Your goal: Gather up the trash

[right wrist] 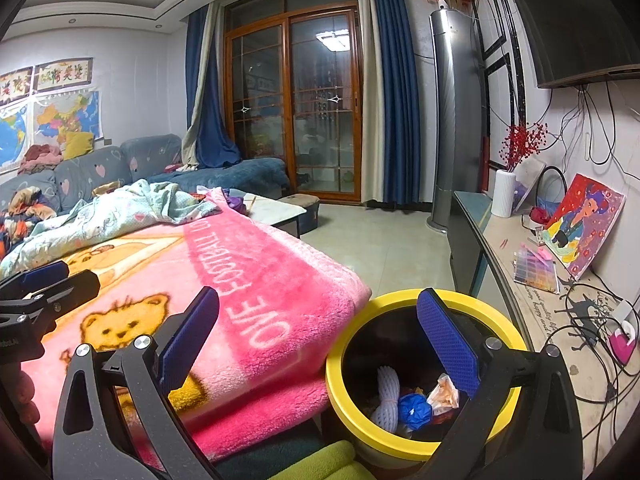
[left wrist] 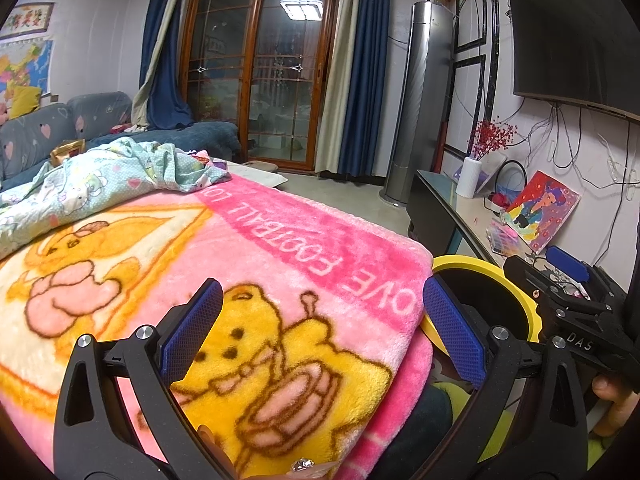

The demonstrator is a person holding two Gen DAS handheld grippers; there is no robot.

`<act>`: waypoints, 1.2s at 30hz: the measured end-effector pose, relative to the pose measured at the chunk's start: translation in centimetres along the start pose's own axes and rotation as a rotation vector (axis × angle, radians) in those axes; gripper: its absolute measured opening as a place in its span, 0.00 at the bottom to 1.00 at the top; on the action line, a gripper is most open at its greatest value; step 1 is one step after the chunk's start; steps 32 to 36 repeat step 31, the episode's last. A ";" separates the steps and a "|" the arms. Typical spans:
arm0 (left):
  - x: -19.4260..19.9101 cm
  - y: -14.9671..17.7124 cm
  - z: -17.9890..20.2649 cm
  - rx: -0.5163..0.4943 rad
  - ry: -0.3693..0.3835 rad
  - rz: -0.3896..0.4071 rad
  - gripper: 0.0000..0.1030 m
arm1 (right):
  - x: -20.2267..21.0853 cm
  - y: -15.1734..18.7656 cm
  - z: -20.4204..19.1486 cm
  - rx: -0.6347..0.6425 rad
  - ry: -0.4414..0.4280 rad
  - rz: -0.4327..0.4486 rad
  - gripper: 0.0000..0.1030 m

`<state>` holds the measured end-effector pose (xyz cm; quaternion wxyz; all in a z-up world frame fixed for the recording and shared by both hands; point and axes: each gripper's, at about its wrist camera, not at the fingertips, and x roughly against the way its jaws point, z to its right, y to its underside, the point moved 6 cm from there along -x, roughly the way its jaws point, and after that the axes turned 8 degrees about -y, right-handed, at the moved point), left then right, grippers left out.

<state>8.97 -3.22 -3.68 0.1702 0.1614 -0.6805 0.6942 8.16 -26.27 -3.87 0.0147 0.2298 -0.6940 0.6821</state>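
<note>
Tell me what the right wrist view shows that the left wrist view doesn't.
Only the right wrist view looks into the yellow-rimmed bin: a white foam net, a blue crumpled wrapper and an orange-tinted clear wrapper lie inside. Only the left wrist view shows a clear shiny scrap on the blanket's near edge. Both show the pink blanket, the bin beside it, and each tool open and empty: left tool, right tool.
</note>
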 end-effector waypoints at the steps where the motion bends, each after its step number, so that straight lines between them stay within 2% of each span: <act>1: 0.0 0.0 0.2 -0.002 -0.005 -0.002 0.89 | 0.0 0.0 0.0 0.001 -0.001 0.002 0.94; 7: -0.3 0.0 0.2 0.009 -0.040 -0.018 0.89 | -0.6 0.2 -0.3 0.012 -0.012 -0.011 0.94; 14: -0.5 0.1 -1.6 0.047 -0.063 -0.023 0.89 | -1.3 -0.2 -2.3 0.052 -0.041 -0.007 0.94; 19: 0.5 -0.2 -3.9 0.092 -0.087 -0.013 0.89 | -3.2 -0.9 -5.5 0.042 -0.130 -0.058 0.94; 21: 1.2 -0.2 -6.4 0.124 -0.133 -0.015 0.89 | -4.4 -1.2 -8.0 0.037 -0.196 -0.085 0.94; 23: 2.4 0.2 -11.1 0.200 -0.219 -0.029 0.89 | -6.1 -1.4 -12.5 0.063 -0.305 -0.133 0.94; 26: 4.7 1.9 -19.8 0.286 -0.430 -0.065 0.89 | -8.7 -0.7 -20.8 0.118 -0.482 -0.246 0.94; 28: 5.9 4.4 -26.4 0.349 -0.588 -0.159 0.89 | -10.1 0.9 -27.4 0.148 -0.602 -0.343 0.94; 31: 6.8 8.4 -33.5 0.423 -0.757 -0.295 0.89 | -12.2 4.5 -36.0 0.252 -0.696 -0.507 0.94; 36: 6.8 8.4 -33.5 0.423 -0.757 -0.295 0.89 | -12.2 4.5 -36.0 0.252 -0.696 -0.507 0.94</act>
